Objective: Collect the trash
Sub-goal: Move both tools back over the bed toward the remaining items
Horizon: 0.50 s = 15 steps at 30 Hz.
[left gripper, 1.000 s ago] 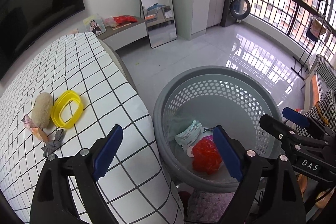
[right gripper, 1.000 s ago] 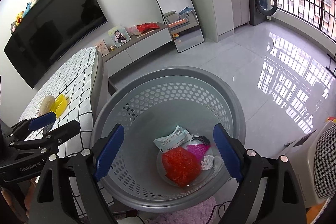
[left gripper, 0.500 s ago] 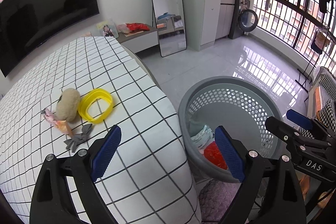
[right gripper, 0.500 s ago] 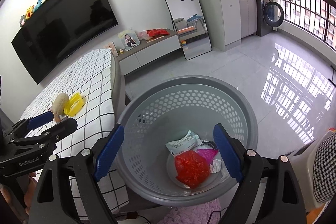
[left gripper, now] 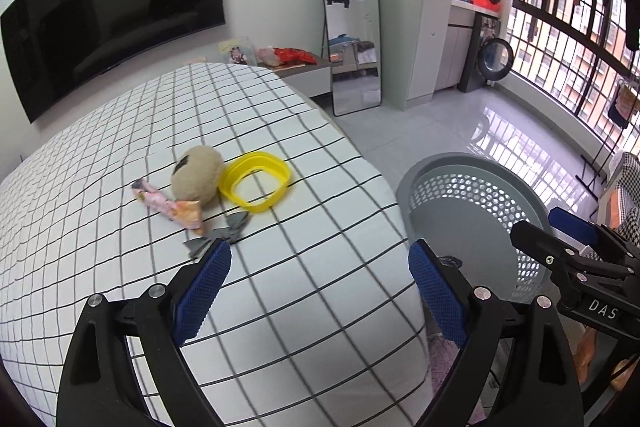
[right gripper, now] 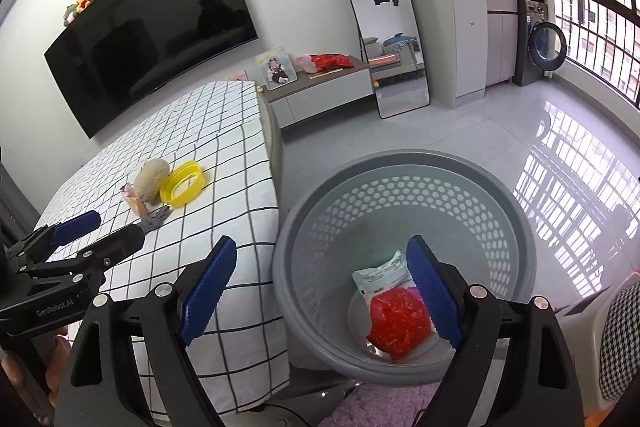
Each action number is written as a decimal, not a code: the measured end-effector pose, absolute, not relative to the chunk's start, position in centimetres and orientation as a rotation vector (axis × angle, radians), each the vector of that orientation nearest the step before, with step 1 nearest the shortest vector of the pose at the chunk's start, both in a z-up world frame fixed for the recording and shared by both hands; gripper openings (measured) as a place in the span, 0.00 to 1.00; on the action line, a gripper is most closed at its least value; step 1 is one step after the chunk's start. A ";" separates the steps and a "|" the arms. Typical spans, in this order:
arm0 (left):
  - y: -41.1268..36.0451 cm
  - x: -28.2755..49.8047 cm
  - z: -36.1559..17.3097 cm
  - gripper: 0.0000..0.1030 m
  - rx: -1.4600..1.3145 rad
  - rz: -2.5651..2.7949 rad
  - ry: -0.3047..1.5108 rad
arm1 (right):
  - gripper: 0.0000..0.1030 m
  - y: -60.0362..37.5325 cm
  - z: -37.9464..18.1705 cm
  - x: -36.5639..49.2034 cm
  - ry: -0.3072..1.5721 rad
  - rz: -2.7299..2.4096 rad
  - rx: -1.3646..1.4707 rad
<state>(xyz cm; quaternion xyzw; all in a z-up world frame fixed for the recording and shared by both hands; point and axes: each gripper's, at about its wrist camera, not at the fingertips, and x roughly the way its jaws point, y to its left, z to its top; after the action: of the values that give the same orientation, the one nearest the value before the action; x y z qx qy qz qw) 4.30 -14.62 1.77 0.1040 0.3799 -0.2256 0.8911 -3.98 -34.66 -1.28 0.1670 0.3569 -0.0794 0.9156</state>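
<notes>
On the checked bed cover (left gripper: 304,307) lie a tan plush ball (left gripper: 196,175), a yellow plastic ring (left gripper: 256,181), a pink wrapper (left gripper: 160,203) and a grey scrap (left gripper: 224,231). My left gripper (left gripper: 318,247) hangs open above the cover, just short of the grey scrap, with nothing between its blue pads. A grey perforated basket (right gripper: 400,163) stands on the floor beside the bed, holding a red bag (right gripper: 400,323) and a white packet (right gripper: 380,275). My right gripper (right gripper: 320,243) is open and empty over the basket's near left rim.
A large TV (right gripper: 152,35) hangs on the far wall, above a low cabinet (right gripper: 320,95) beside a standing mirror (right gripper: 384,27). A washing machine (right gripper: 540,47) stands by the barred windows. A purple rug (right gripper: 384,407) and a houndstooth seat (right gripper: 620,339) lie close to the basket.
Both grippers have drawn back, risen and swung left. In the left wrist view the bed items moved toward the centre and the basket slid to the right. Both stayed open and empty.
</notes>
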 end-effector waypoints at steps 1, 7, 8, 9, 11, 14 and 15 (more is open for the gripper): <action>-14.1 4.4 1.8 0.86 0.211 -0.460 0.789 | 0.81 -34.3 -1.3 -3.8 0.737 -0.158 0.340; -11.1 5.2 1.6 0.86 0.182 -0.404 0.797 | 0.81 -32.1 -1.2 -2.5 0.752 -0.121 0.318; -10.6 5.3 1.5 0.86 0.177 -0.397 0.798 | 0.81 -31.8 -1.1 -2.2 0.753 -0.115 0.314; -10.1 5.5 1.5 0.86 0.172 -0.389 0.799 | 0.81 -31.4 -1.1 -2.0 0.755 -0.109 0.307; -9.3 5.7 1.5 0.86 0.165 -0.375 0.801 | 0.81 -30.7 -1.1 -1.6 0.756 -0.097 0.297; -8.1 6.2 1.3 0.86 0.152 -0.356 0.806 | 0.81 -29.6 -1.0 -0.7 0.762 -0.079 0.284; -7.7 6.4 1.2 0.86 0.147 -0.350 0.809 | 0.81 -29.2 -1.0 -0.4 0.764 -0.073 0.281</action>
<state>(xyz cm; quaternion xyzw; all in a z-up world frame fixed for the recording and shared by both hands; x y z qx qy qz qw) 6.36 -7.73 1.23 0.0712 0.3910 -0.1691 0.9019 -0.38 -29.21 -1.03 0.1366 0.3716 -0.0354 0.9176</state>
